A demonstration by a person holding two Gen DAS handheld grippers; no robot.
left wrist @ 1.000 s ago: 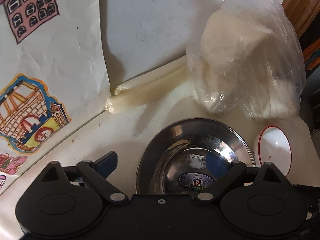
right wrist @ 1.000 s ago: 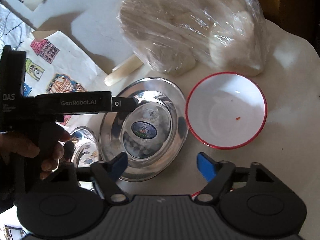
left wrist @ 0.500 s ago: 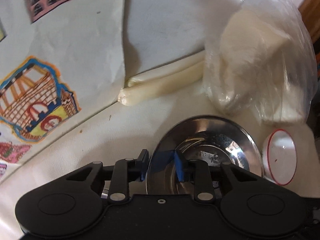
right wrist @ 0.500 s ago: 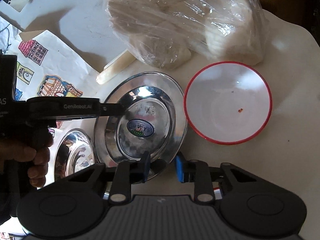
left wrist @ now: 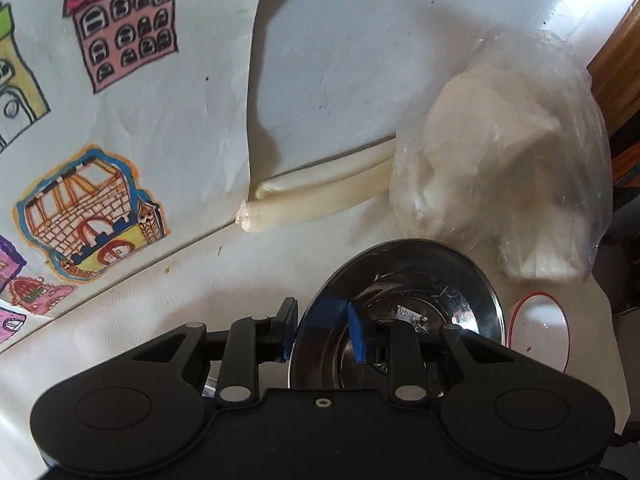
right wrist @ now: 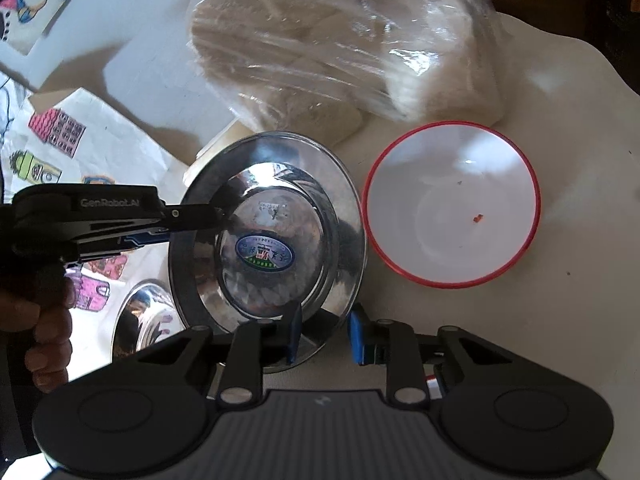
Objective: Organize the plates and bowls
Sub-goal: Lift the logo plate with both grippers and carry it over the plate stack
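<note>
Both tongs are gripping one steel plate (right wrist: 276,236) by its rim. In the left wrist view, the left tongs (left wrist: 322,330) are sitting low and centre, clamped on the plate's left edge, one pad outside and one inside. In the right wrist view, the right tongs (right wrist: 324,334) are clamped on the plate's lower rim at bottom centre. A red-rimmed white bowl (right wrist: 452,204) is resting on the desk (right wrist: 560,312) just right of the plate, and a smaller steel bowl (right wrist: 140,320) is lying at lower left.
</note>
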